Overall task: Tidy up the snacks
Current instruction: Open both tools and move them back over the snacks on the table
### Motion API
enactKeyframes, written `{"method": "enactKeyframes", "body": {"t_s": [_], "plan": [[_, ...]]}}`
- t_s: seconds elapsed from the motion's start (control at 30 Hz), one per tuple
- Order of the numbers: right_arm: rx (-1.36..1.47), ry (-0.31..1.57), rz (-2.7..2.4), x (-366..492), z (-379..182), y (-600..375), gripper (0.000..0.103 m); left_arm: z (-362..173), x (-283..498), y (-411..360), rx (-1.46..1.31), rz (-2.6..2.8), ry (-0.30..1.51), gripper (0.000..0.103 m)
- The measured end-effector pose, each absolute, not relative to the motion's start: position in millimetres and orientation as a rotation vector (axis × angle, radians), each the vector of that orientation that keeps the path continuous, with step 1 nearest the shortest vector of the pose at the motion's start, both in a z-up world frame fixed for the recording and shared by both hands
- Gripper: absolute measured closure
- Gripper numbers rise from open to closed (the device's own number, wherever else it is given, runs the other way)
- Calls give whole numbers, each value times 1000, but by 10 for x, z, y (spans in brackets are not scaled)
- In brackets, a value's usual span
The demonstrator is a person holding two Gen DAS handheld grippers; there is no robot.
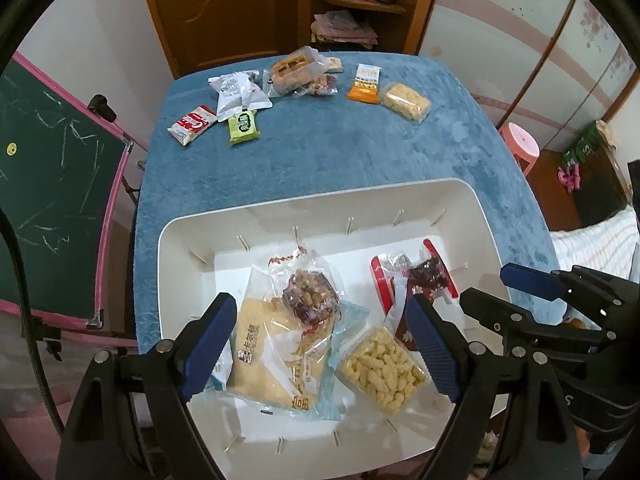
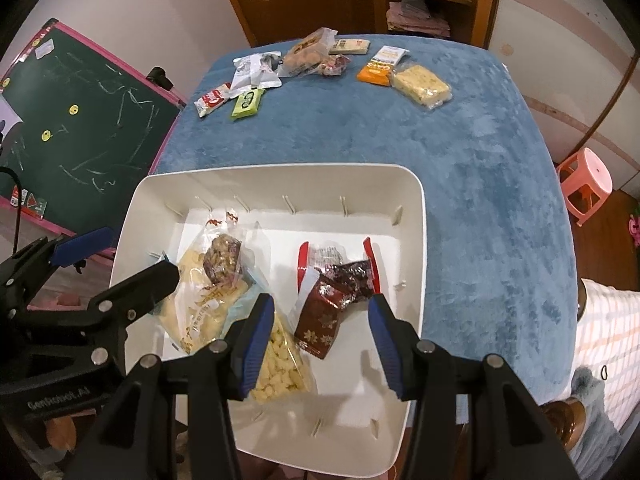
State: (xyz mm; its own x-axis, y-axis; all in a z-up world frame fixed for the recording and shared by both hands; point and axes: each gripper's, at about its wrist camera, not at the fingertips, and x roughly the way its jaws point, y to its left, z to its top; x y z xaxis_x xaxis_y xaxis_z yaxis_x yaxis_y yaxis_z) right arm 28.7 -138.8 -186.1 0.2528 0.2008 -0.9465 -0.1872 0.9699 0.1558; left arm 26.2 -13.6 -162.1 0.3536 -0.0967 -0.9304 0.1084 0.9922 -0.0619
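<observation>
A white bin (image 1: 188,240) (image 2: 412,208) sits at the near edge of a blue-covered table. Inside lie a yellow cake packet (image 1: 264,356), a nut bar (image 1: 310,300), a puffed-corn pack (image 1: 382,372) (image 2: 278,368), a dark red packet (image 2: 320,320) and a red-and-white wrapper (image 1: 386,280). My left gripper (image 1: 320,350) is open and empty above the bin's left half. My right gripper (image 2: 322,346) is open and empty above the bin's right half. Loose snacks lie at the table's far end: a red-white pack (image 1: 192,125), a green pack (image 1: 243,126), an orange pack (image 1: 365,84).
More far snacks: a white pouch (image 1: 240,94), a bread bag (image 1: 294,70), a pale rice bar (image 1: 406,102). A green chalkboard (image 1: 48,184) stands left of the table. A pink stool (image 2: 586,184) stands right. A wooden cabinet (image 1: 240,8) is behind.
</observation>
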Motion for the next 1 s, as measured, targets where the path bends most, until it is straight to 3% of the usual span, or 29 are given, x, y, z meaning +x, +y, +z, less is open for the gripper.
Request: {"method": "enactKeyframes", "body": {"t_s": [0.5,1.0], "plan": [[11,1156,262,887,-1405,-1654,53,-1277,925,-95,-70,-115,1143,17],[-5,1048,199,1819,-1161,-2176,53,-857,1994,-577,-6,-154,1026,17]]}}
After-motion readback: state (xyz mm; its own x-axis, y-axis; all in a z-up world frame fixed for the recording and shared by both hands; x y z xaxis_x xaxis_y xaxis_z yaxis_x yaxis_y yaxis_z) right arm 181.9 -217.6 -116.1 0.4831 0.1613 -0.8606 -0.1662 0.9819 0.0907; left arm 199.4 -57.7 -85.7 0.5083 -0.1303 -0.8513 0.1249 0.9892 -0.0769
